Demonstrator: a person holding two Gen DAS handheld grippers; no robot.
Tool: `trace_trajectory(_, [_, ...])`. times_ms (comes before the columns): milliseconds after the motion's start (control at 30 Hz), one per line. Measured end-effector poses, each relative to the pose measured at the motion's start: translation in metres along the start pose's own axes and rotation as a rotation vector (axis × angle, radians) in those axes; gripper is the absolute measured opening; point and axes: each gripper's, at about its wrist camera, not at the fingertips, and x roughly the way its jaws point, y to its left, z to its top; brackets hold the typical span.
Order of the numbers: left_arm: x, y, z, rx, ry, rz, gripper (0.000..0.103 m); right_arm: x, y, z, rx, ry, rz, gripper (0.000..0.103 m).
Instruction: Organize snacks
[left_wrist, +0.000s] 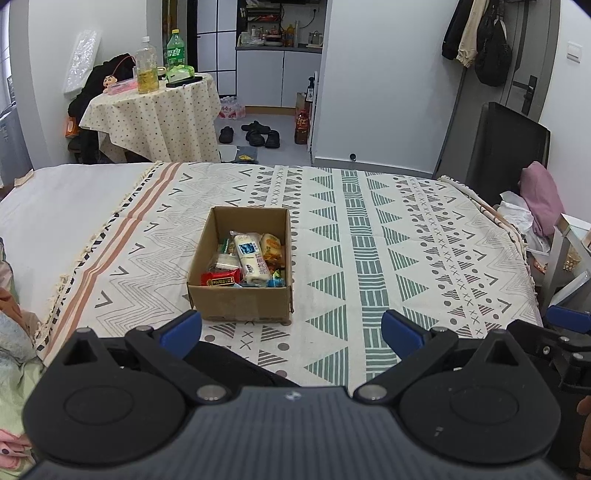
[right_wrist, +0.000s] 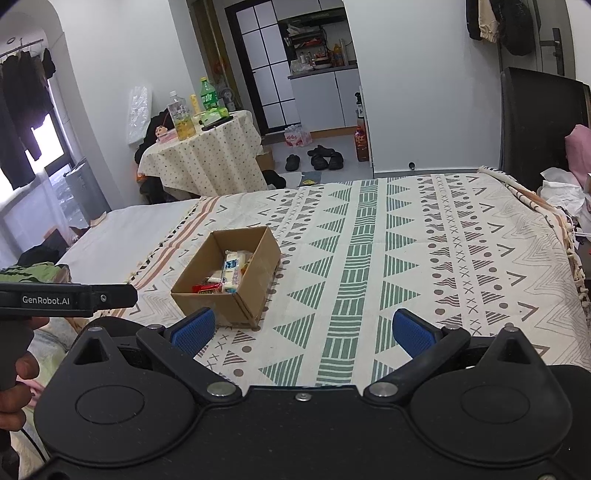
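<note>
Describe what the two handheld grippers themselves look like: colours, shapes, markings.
Both are matte black plastic. The left gripper and the right gripper each have two round disc-shaped housings, angled linkage arms with silver pivot screws, and blue ribbed finger pads. In the right wrist view, the left unit's side bar carries white "GenRobot.AI" lettering, and a thin black cable trails below it.
</note>
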Motion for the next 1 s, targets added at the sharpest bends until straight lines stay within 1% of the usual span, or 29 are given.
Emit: trace_trajectory(1000, [0.0031, -0.0078, 0.0021, 0.014, 0.003, -0.013, 0.103, -0.0023, -0.0073, 0.0, 0.008, 0.002, -0.002, 0.103])
